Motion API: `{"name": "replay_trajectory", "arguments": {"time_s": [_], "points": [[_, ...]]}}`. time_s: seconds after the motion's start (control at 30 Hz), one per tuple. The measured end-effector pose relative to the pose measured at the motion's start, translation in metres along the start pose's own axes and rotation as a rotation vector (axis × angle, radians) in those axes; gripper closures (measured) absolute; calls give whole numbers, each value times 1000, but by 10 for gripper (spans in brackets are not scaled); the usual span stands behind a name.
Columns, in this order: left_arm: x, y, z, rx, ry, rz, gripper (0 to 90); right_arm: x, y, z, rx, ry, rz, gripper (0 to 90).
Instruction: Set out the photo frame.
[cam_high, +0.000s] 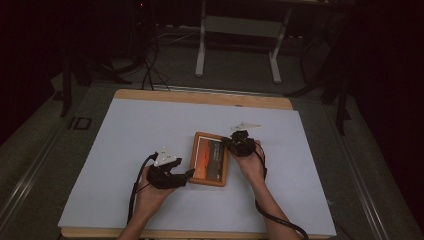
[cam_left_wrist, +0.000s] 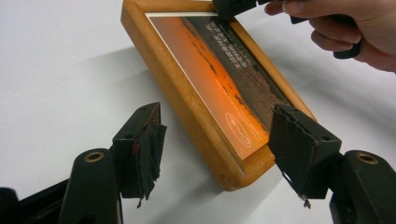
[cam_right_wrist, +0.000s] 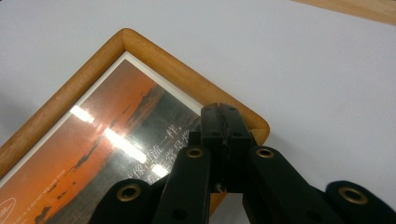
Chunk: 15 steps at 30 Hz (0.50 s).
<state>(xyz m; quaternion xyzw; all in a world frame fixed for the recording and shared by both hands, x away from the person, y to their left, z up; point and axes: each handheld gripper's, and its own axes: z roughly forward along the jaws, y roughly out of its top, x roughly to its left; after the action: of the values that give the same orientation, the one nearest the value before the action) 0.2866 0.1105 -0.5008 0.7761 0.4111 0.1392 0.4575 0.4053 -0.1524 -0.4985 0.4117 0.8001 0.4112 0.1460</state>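
Note:
A wooden picture frame (cam_high: 209, 159) with an orange sunset print lies flat on the white table top (cam_high: 140, 135). My left gripper (cam_high: 189, 175) sits at the frame's near left corner. In the left gripper view its jaws (cam_left_wrist: 219, 154) stand open around that corner of the frame (cam_left_wrist: 187, 93), with a gap beside the left pad (cam_left_wrist: 147, 149). My right gripper (cam_high: 227, 143) is over the frame's far right corner. Its jaws (cam_right_wrist: 224, 116) are shut together with nothing between them, and the tips rest on the frame's rim (cam_right_wrist: 187, 84). The right gripper (cam_left_wrist: 233, 7) and its hand also show in the left gripper view.
The table's wooden edge (cam_high: 200, 96) runs along the far side of the white sheet. Beyond it on the dark floor stand a white table stand (cam_high: 201, 50) and loose cables (cam_high: 147, 70). Black cables trail from both grippers toward the near edge (cam_high: 280, 222).

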Motion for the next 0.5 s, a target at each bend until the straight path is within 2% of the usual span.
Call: {"name": "replay_trajectory", "arguments": {"time_s": [0.13, 0.27, 0.4, 0.5], "points": [[-2, 0, 2, -6, -5, -9, 346, -4, -3, 0, 1, -4, 15, 900], [-3, -1, 5, -14, -27, -46, 330, -9, -5, 1, 11, -12, 37, 900], [-7, -1, 9, -13, -29, -54, 319, -12, -7, 1, 16, -14, 47, 900], [-10, -1, 14, -10, -32, -83, 296, -15, -10, 3, 20, -18, 56, 900]]}}
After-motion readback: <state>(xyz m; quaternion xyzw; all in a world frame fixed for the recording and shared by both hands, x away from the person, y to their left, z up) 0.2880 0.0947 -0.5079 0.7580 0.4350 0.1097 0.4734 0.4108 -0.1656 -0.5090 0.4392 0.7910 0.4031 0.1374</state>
